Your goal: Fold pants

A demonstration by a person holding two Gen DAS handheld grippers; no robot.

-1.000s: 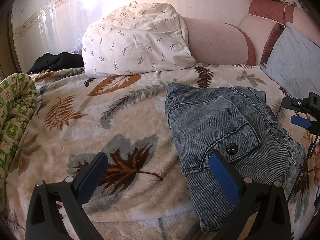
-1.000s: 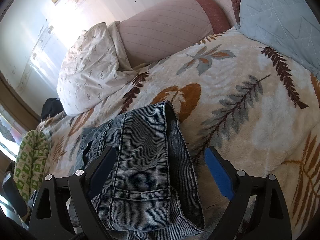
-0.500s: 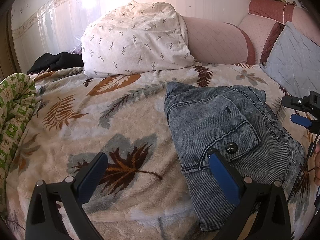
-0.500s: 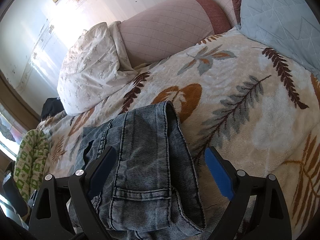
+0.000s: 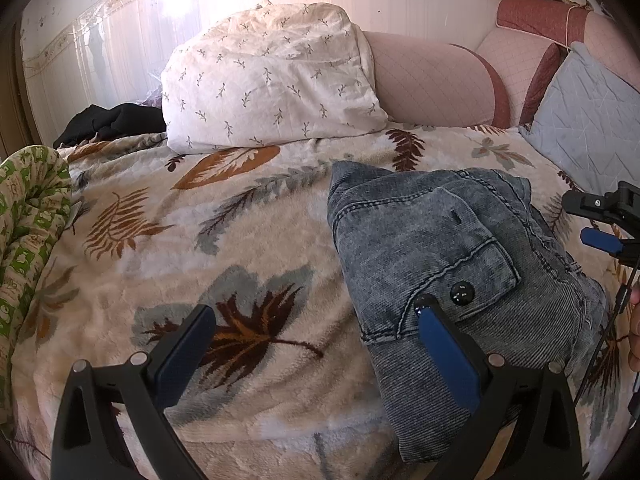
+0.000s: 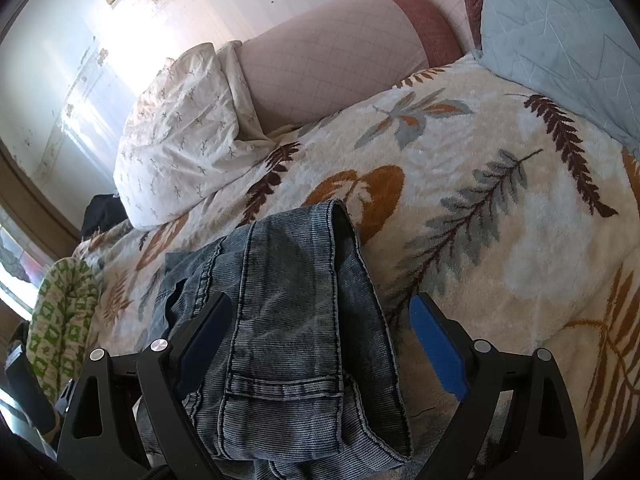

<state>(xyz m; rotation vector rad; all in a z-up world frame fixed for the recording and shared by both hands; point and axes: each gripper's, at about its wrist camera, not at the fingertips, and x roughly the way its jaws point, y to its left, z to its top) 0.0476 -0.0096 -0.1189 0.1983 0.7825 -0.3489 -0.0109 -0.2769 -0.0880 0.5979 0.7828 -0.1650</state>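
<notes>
Both the left tongs (image 5: 316, 320) and right tongs (image 6: 320, 320) gape wide, gripping nothing, over the folded pants (image 5: 440, 248) just ahead on the bed (image 5: 160, 240), where a careless nudge could undo the bundle.

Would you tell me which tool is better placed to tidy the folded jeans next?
Probably the right tool: open, it straddles the folded grey-blue denim pants. The left tool is mostly over the leaf-patterned blanket.
</notes>
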